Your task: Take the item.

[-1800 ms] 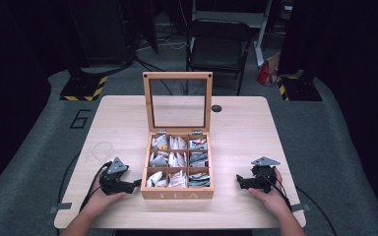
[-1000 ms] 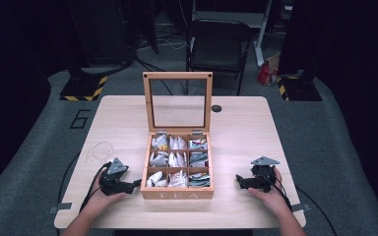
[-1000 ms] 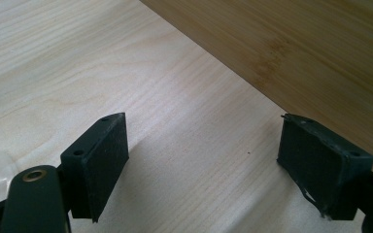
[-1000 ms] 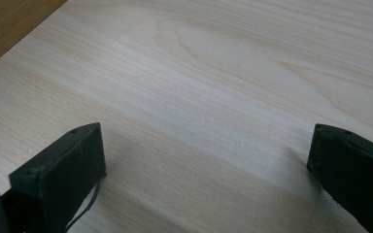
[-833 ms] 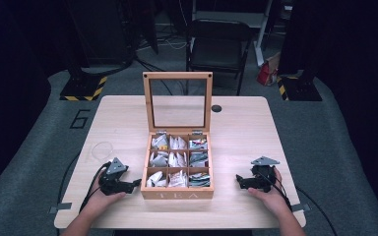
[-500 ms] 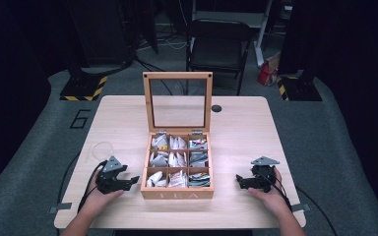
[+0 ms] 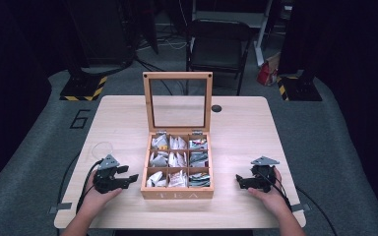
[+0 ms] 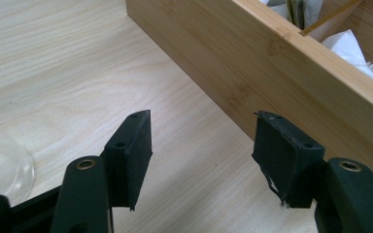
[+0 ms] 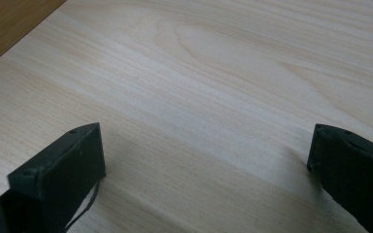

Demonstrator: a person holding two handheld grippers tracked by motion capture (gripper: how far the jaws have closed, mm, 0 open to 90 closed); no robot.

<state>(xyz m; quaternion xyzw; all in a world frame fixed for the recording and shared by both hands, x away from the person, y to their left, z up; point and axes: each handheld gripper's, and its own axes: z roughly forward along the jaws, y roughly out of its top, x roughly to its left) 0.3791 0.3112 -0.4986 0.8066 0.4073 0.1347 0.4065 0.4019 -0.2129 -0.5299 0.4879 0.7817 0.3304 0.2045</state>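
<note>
Tea box [image 7: 177, 194]: open wooden box, lid upright, mid-bench [image 7: 236, 123], between both claws; sachets fill its compartments.
Left claw [image 7: 128, 178]: released, jaws just been closing, nothing between them; box side wall just beside its right jaw.
Right claw [image 7: 240, 181]: released, jaws wide over bare bench, box farther off.
Nearer hand: left.
</note>
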